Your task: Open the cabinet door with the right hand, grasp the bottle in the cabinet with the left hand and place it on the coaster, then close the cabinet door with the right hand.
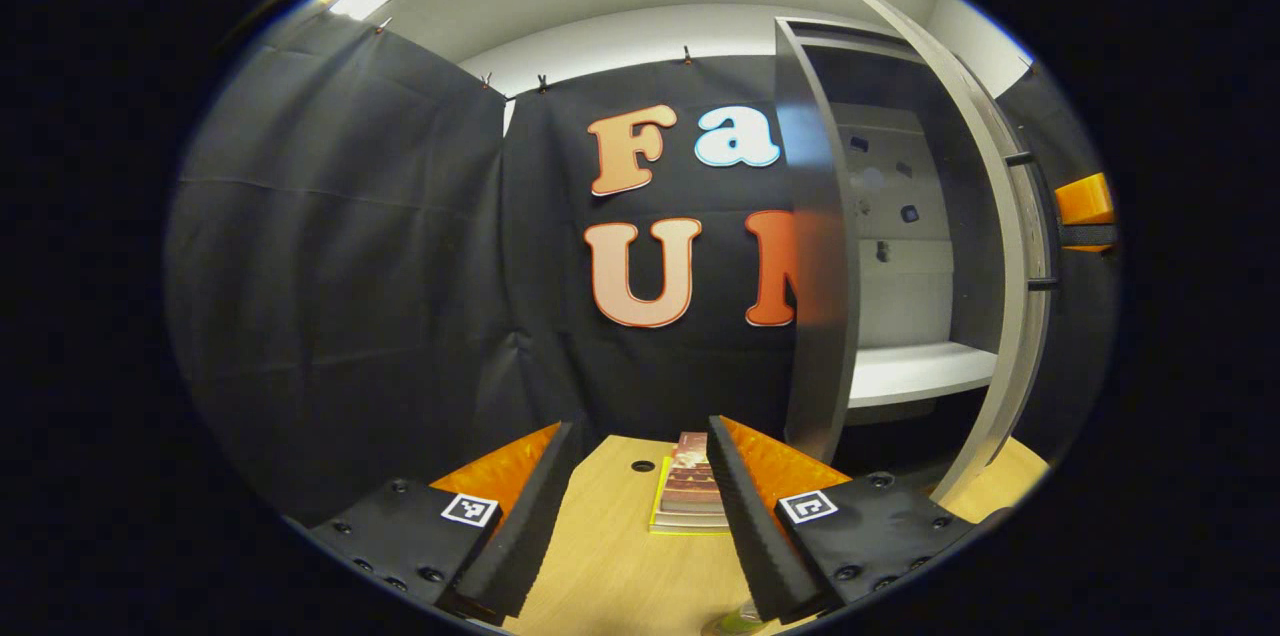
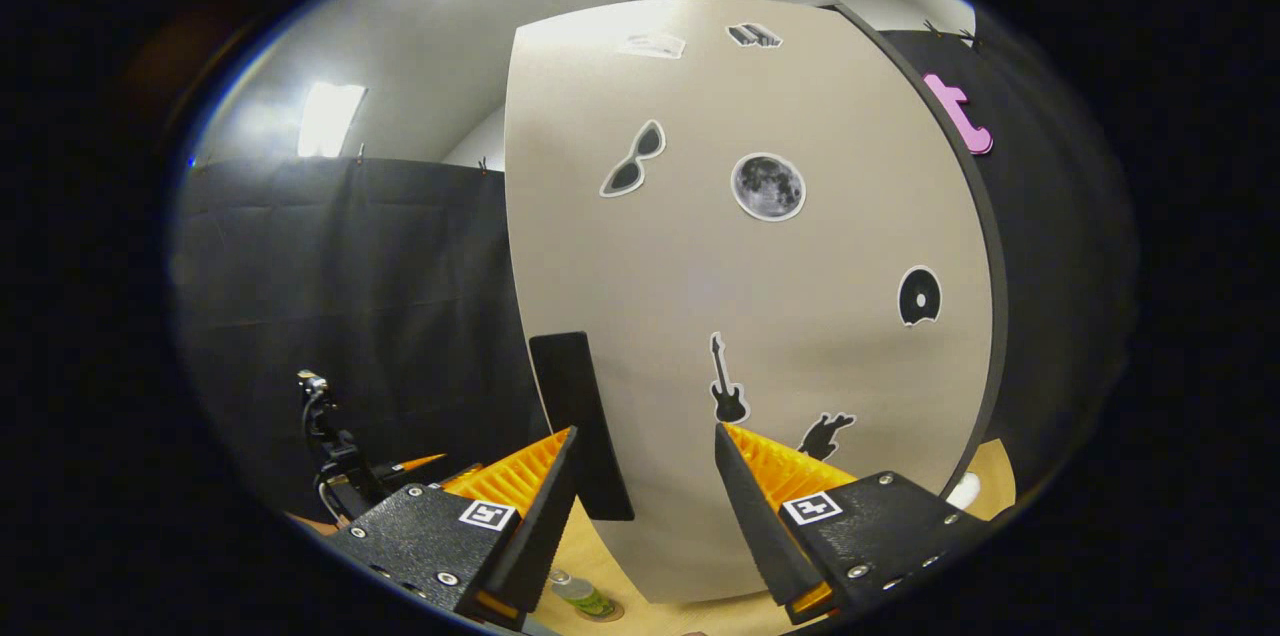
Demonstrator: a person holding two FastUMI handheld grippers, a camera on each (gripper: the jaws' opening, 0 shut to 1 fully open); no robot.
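We see the cabinet (image 1: 900, 246) first, the biggest thing here. In the left gripper view it stands on the right side of the wooden surface (image 1: 610, 556), with its inside open to us. There is a white shelf (image 1: 915, 371) low inside it, and we see nothing standing on that shelf.

The cabinet door (image 2: 760, 296) is next. In the right gripper view it is very close in front of us, pale and wide, with small stickers on it: sunglasses, a moon, a guitar and a disc. A dark handle (image 2: 578, 426) sticks out at its left edge. In the left gripper view the door (image 1: 1000, 246) swings out to the right.

The right tool (image 2: 645, 486) is spread open. The handle sits between its two fingers, nearer the left one, and we cannot tell if that finger touches it.

The left tool (image 1: 640, 476) is also spread open and holds nothing. It hangs over the surface, and a small stack of books (image 1: 690, 491) lies ahead of it.

The bottle (image 2: 582, 596) is smallest. In the right gripper view it stands on the round coaster (image 2: 610, 610) on the surface, low down between the fingers.
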